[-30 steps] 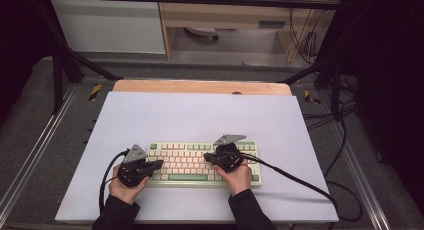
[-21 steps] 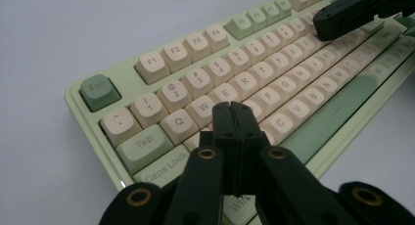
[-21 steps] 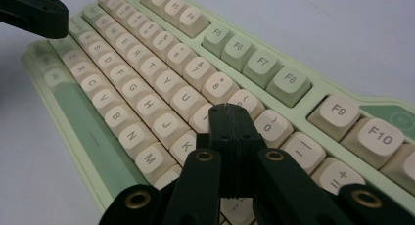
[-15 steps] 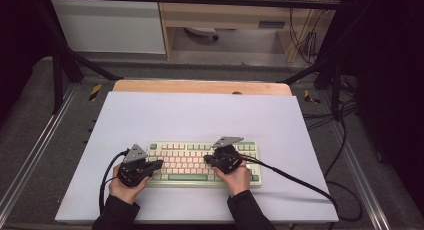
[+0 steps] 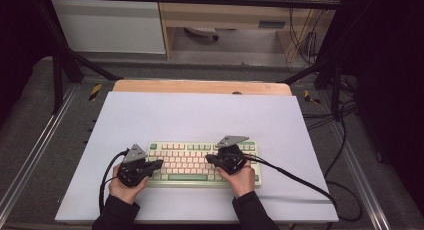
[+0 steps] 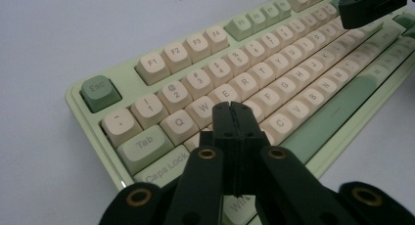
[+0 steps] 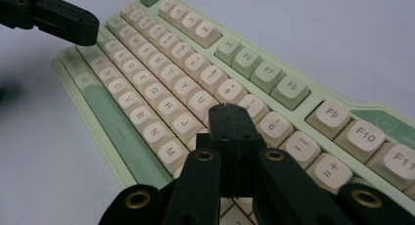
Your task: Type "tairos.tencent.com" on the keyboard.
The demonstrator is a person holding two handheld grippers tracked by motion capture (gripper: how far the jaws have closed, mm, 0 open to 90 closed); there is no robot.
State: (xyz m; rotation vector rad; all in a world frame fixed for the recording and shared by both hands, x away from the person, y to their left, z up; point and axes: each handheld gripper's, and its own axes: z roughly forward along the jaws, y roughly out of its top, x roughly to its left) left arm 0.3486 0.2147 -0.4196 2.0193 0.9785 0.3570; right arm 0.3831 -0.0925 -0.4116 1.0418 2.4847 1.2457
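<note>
A pale green keyboard (image 5: 187, 160) with cream keys lies on the white mat near the front edge. My left gripper (image 5: 159, 164) is shut over its left end, and in the left gripper view its closed tips (image 6: 231, 108) hover just above the home-row letter keys (image 6: 274, 68). My right gripper (image 5: 210, 159) is shut over the right half. In the right gripper view its closed tips (image 7: 229, 110) sit close over the keys (image 7: 161, 68) near J and K. Nothing is between either pair of jaws. Each gripper view catches the other gripper farther off, the right gripper (image 6: 372, 7) and the left gripper (image 7: 54, 17).
The white mat (image 5: 200, 115) covers most of the wooden table (image 5: 200, 86). A black cable (image 5: 295, 177) trails right from the right gripper, and another loops by the left hand (image 5: 105, 177). Metal rails and dark frame posts flank the table.
</note>
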